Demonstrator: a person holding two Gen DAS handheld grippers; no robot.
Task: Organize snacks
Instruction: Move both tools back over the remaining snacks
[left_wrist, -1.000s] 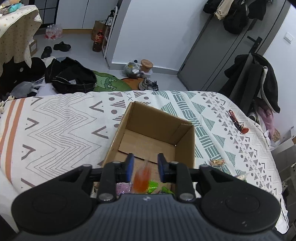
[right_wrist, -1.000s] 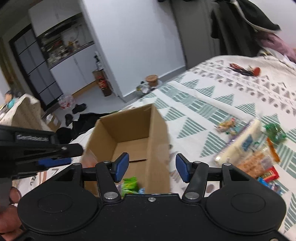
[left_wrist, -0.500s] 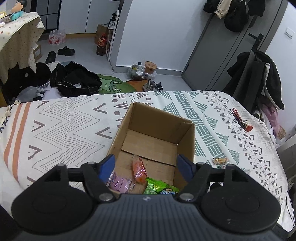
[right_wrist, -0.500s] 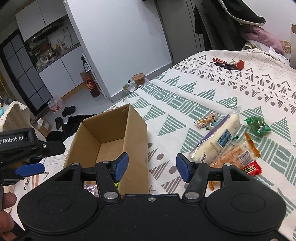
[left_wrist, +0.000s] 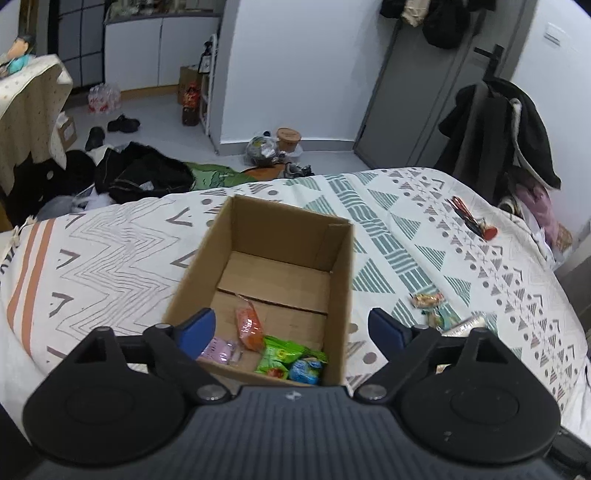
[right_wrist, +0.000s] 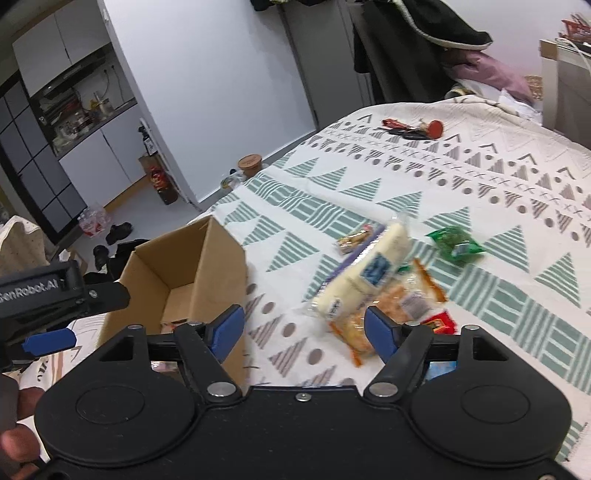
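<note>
Both claws gaped wide, empty. We judged the right gripper should straddle the long white pack before carrying it to the box.

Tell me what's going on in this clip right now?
A person is sorting snacks on a bed into a cardboard box. Both tongs are open and empty. The left tongs hover over the box, where an orange packet, a pink one and green ones lie. The right tongs face the loose pile beside the box, nearest a long white packet.
</note>
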